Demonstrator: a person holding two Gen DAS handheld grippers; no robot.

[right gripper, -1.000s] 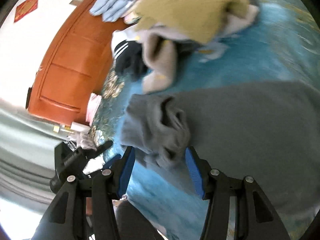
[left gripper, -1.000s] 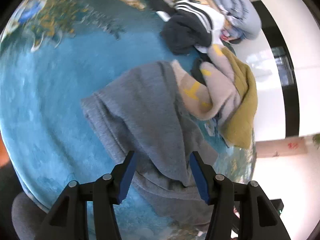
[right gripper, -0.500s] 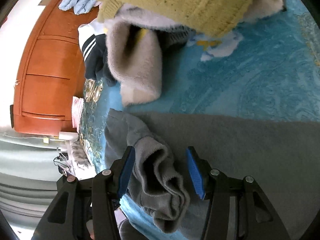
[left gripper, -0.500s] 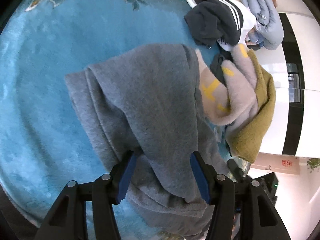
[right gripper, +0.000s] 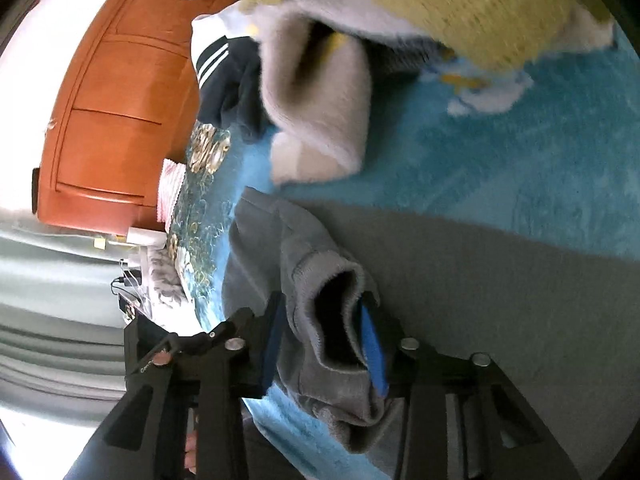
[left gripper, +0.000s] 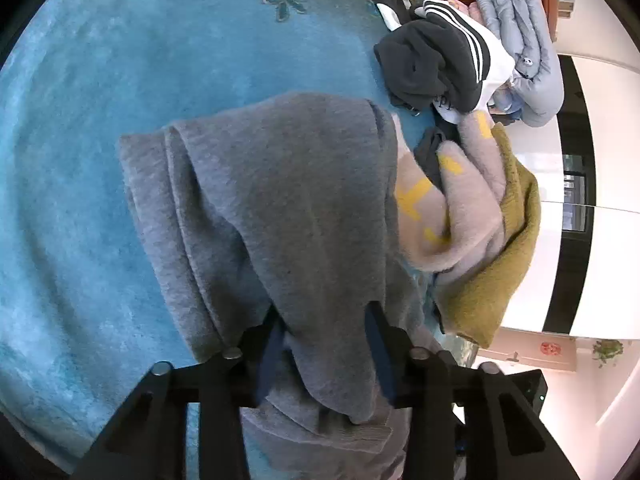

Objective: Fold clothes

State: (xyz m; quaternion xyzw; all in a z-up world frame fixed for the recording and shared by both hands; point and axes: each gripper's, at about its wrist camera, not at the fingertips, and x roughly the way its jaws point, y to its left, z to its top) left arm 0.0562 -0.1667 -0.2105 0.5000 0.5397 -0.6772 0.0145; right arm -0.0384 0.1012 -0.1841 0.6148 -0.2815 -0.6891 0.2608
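Note:
A grey sweatshirt [left gripper: 280, 184] lies on the blue carpet [left gripper: 100, 120], partly folded over itself. My left gripper [left gripper: 324, 320] has its jaws around a bunched grey fold, with the cloth draped between the fingers. In the right wrist view the same grey sweatshirt [right gripper: 500, 288] spreads flat to the right. My right gripper [right gripper: 324, 312] has its jaws closing around the sweatshirt's open cuff [right gripper: 332, 284]. The blue pads [right gripper: 372, 348] press the fabric.
A pile of clothes lies just beyond: a beige fleece with yellow letters [left gripper: 452, 208], an olive knit [left gripper: 504, 256], a black-and-white striped jacket [left gripper: 440, 60], a light blue puffer [left gripper: 524, 40]. An orange wooden cabinet [right gripper: 112, 120] stands past the carpet edge.
Both grippers moved forward onto the sweatshirt and their jaws narrowed on the cloth. The right gripper now holds the cuff; the left has the fold between its fingers.

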